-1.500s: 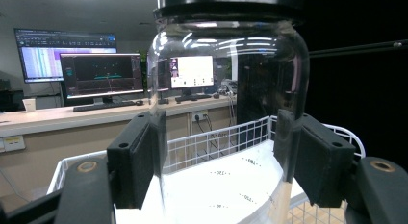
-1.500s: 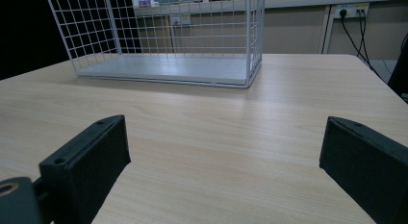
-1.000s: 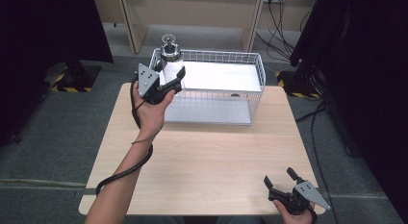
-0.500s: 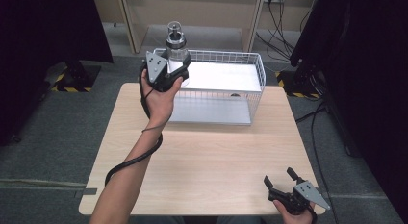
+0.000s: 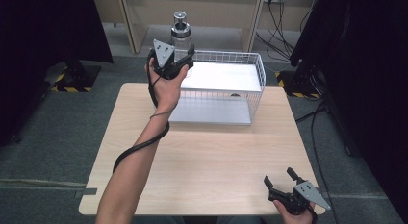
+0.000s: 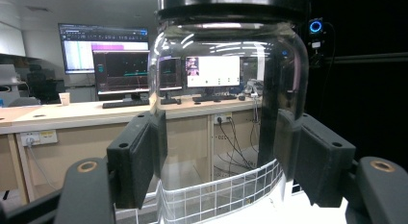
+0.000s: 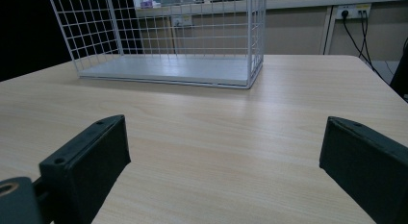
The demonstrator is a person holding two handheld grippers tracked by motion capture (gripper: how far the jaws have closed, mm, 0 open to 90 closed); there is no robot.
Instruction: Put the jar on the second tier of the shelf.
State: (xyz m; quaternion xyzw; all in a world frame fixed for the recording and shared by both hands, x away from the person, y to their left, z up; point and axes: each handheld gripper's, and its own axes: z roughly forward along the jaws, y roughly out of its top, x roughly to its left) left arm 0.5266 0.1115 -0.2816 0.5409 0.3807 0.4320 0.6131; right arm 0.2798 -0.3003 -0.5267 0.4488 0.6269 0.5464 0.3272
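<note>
No brand, label or readable writing shows on the glass jar (image 5: 181,39) or on the white wire basket (image 5: 257,72); the monitors behind the jar in the left gripper view are too small to read. The left gripper (image 5: 185,58) is clenched on the jar, a pad pressed against each side of the clear glass body below its dark lid, and holds it upright in the air above the basket's far left corner. The left forearm reaches up from the near edge of the surface (image 5: 207,166), the hand wrapped around the gripper body with the grey plate on top and the cable trailing down along the arm. In the left gripper view the basket's rim curves just under the jar's base. The right gripper (image 5: 281,178) rests low at the near right corner of the surface, its jaws spread wide and released with nothing between them, pointing toward the basket. A broad bare stretch of wood lies between that gripper and the basket, which sits at the far edge.
</note>
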